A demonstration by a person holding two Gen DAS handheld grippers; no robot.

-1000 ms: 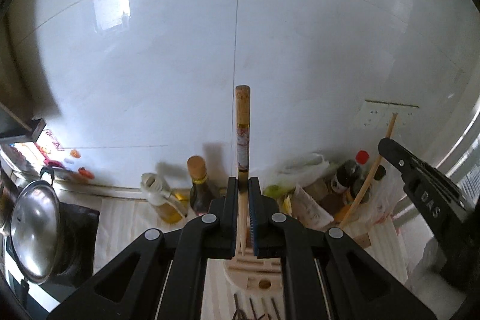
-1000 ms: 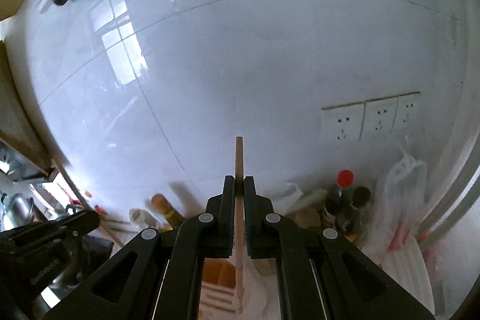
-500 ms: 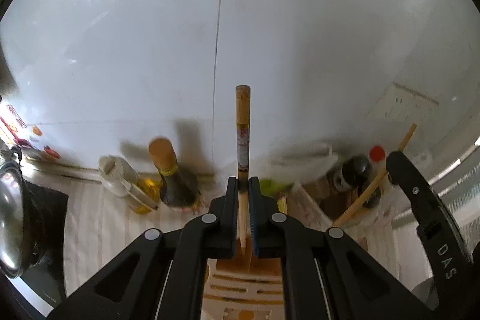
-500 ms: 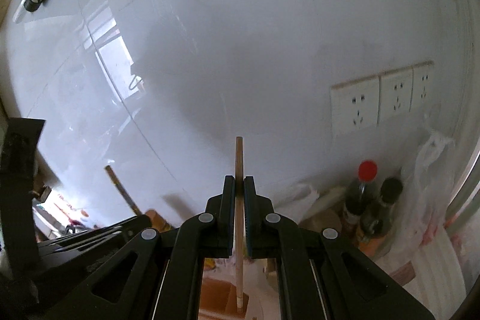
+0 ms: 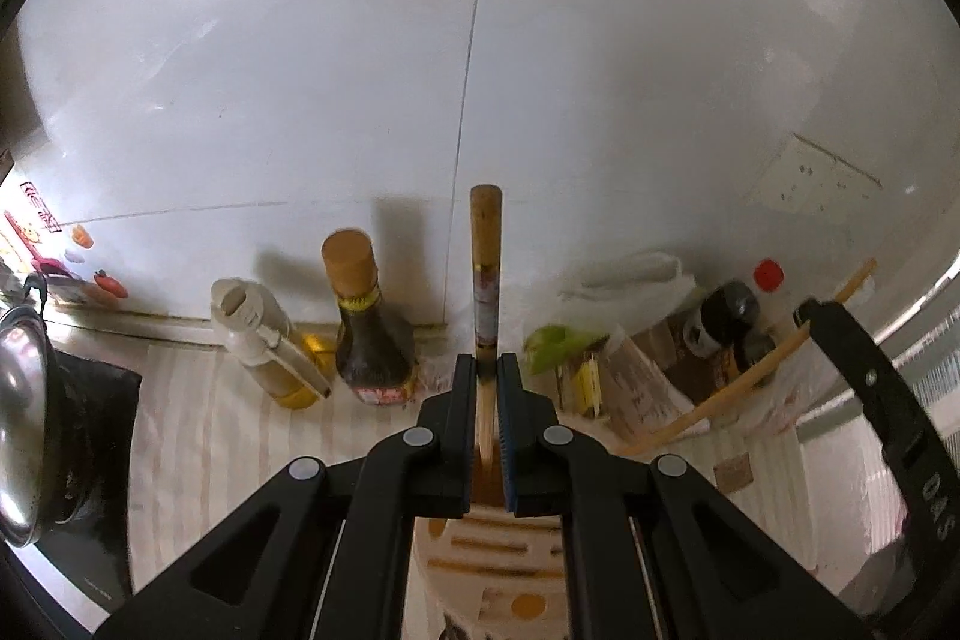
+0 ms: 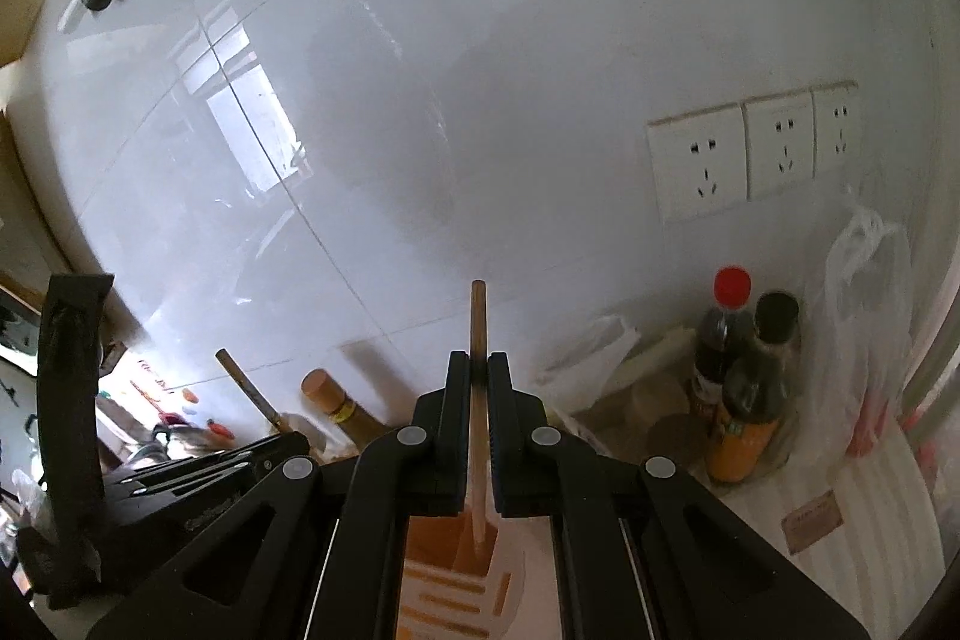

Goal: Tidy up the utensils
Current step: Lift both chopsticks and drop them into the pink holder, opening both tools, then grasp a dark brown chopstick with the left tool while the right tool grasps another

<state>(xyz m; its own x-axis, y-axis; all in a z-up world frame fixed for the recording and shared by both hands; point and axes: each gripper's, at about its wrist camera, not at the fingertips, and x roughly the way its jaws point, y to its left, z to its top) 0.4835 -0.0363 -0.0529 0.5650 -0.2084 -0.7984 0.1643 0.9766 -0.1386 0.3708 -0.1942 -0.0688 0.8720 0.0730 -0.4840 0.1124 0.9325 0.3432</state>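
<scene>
My left gripper point(image 5: 486, 370) is shut on a patterned wooden chopstick point(image 5: 485, 274) that stands upright, its thin tip pointing down over the slotted utensil holder point(image 5: 498, 568) below. My right gripper point(image 6: 478, 367) is shut on a plain wooden chopstick point(image 6: 478, 322), also upright, its tip hanging over the same white-and-orange holder point(image 6: 456, 580). The right gripper and its chopstick point(image 5: 744, 382) show at the right of the left wrist view. The left gripper's body point(image 6: 180, 484) and chopstick top point(image 6: 246, 388) show at the left of the right wrist view.
Against the white tiled wall stand an oil bottle point(image 5: 270, 340), a dark sauce bottle point(image 5: 366, 334), packets and plastic bags point(image 5: 630, 292), and two bottles point(image 6: 744, 382). A steel pot lid point(image 5: 24, 430) is at far left. Wall sockets point(image 6: 756, 154) sit upper right.
Both grippers have moved forward toward the wall and over the utensil holder, each still holding its chopstick. The bottles look larger and nearer.
</scene>
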